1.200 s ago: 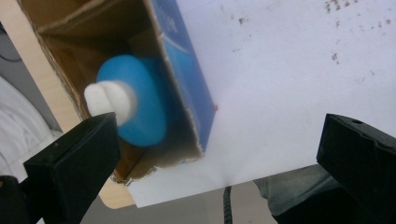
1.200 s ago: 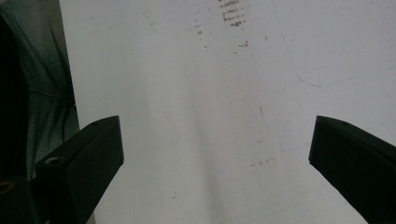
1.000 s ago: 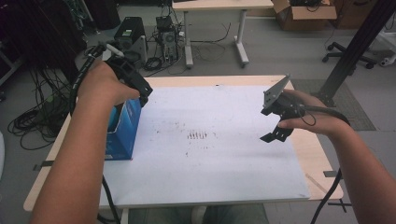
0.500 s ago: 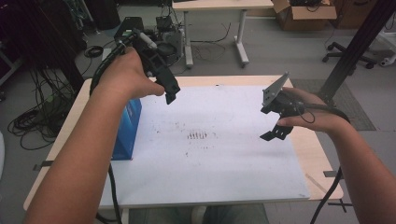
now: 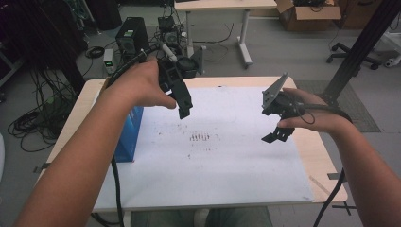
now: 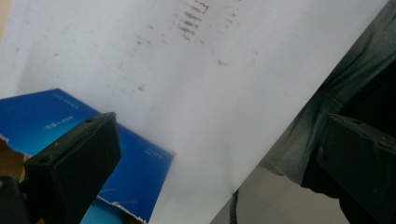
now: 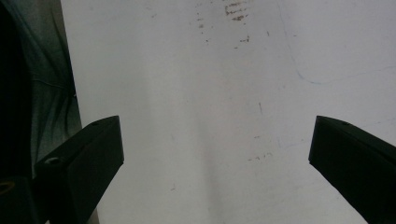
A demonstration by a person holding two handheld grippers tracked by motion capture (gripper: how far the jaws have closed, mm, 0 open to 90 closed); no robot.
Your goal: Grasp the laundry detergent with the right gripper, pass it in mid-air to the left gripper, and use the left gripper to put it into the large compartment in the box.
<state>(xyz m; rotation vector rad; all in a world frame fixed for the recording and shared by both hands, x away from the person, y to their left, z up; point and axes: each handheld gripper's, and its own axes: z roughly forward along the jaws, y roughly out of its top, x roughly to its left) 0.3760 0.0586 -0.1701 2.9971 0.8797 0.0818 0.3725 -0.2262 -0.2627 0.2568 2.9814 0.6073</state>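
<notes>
The blue box (image 5: 128, 137) stands at the left edge of the counter (image 5: 326, 151), half hidden by the arm. Left tongs (image 5: 184, 106) and right tongs (image 5: 275, 137) hang wide apart, holding nothing.

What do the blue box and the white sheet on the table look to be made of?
The blue box looks like printed cardboard with a slight sheen: its torn edge shows a pale, fibrous core. The white sheet seems to be matte paper or thin board, lying flat and stained with brownish marks; which one is unclear.
</notes>
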